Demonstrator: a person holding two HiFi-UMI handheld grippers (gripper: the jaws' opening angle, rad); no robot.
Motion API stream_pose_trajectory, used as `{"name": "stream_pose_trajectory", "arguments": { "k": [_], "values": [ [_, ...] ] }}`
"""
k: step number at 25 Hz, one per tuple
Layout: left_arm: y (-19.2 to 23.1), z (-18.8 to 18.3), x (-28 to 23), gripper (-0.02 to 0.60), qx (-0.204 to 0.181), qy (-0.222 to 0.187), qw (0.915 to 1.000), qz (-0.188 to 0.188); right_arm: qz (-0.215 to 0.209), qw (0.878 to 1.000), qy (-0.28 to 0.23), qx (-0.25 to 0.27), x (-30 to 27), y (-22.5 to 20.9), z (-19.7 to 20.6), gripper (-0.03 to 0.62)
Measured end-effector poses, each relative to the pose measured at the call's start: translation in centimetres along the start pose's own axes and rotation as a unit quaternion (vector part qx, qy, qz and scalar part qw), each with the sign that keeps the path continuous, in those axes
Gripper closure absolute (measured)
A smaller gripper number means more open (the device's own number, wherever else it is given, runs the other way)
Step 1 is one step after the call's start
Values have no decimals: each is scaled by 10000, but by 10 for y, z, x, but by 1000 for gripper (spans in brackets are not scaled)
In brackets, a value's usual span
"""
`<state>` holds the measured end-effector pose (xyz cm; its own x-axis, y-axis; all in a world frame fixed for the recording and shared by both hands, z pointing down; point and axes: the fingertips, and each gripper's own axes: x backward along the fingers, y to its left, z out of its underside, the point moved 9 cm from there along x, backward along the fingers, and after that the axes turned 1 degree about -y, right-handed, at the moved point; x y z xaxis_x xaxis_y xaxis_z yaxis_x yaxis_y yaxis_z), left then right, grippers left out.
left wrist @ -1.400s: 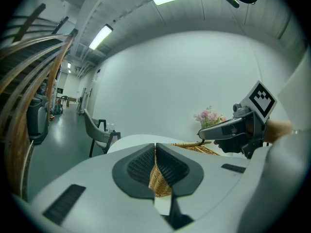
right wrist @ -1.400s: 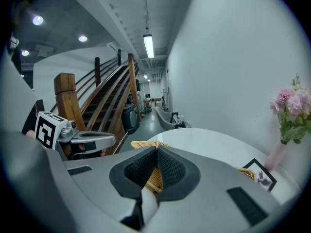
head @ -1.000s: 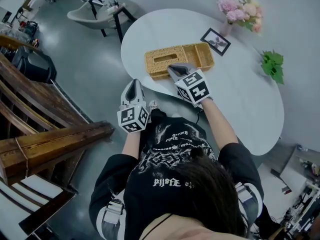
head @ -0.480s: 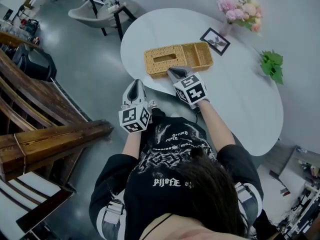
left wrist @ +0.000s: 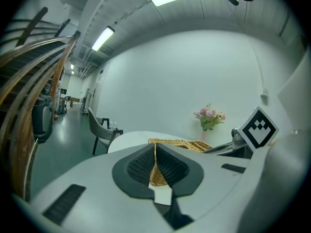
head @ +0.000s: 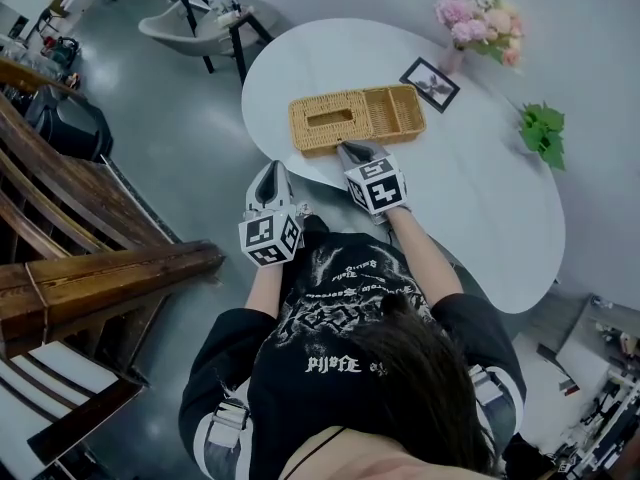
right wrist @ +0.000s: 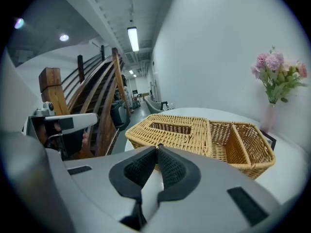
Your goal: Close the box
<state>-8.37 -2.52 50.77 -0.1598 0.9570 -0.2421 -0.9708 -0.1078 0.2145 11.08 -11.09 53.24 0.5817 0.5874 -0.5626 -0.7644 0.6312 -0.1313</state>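
Observation:
A woven wicker box lies on the white oval table; its slotted lid lies flat over the left part, and two open compartments show at the right end. My right gripper hovers just in front of the box's near edge, apart from it; its jaws are starting to open, tips still almost together, with nothing between them. In the right gripper view the box fills the space beyond the right gripper. My left gripper is shut and empty, off the table's edge above the floor; the box is ahead of it.
Pink flowers, a framed picture and a green plant stand on the table's far side. A grey chair stands beyond the table. A wooden stair railing runs along my left.
My right gripper has drawn back a little from the box's near edge toward the person. The left gripper has barely moved.

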Motion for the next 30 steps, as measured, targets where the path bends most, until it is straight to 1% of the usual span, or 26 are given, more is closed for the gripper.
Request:
{"name": "stream_pose_trajectory", "arguments": {
  "k": [4,8,11,13,14,16,18,21,26,30],
  "values": [
    [-1,1,2,554,1,9,10000,41,-1,9997,-185,-152,5,4,3,540],
    [-7,3,-1,554,-31,46,9999,136,-37,9981,-366,-485,15,3,5,445],
    [-11,5,0,552,-95,79,9997,225,1,9968,-483,-633,24,4,10,419],
    [-13,8,2,554,-131,131,9995,257,172,9956,-581,-716,30,5,15,418],
    [-14,10,3,552,-162,168,9994,258,311,9945,-631,-771,32,4,19,434],
    [-16,12,5,554,-253,248,9991,242,573,9918,-717,-884,37,3,27,489],
    [-18,15,8,554,-298,304,9987,263,745,9896,-764,-965,41,2,34,559],
    [-20,16,10,554,-309,332,9984,337,813,9889,-753,-988,43,4,41,569],
    [-22,16,11,554,-341,362,9979,416,799,9910,-641,-862,44,12,44,569],
    [-24,20,11,552,-353,421,9973,483,843,9912,-669,-776,46,15,47,569]
  ]
}}
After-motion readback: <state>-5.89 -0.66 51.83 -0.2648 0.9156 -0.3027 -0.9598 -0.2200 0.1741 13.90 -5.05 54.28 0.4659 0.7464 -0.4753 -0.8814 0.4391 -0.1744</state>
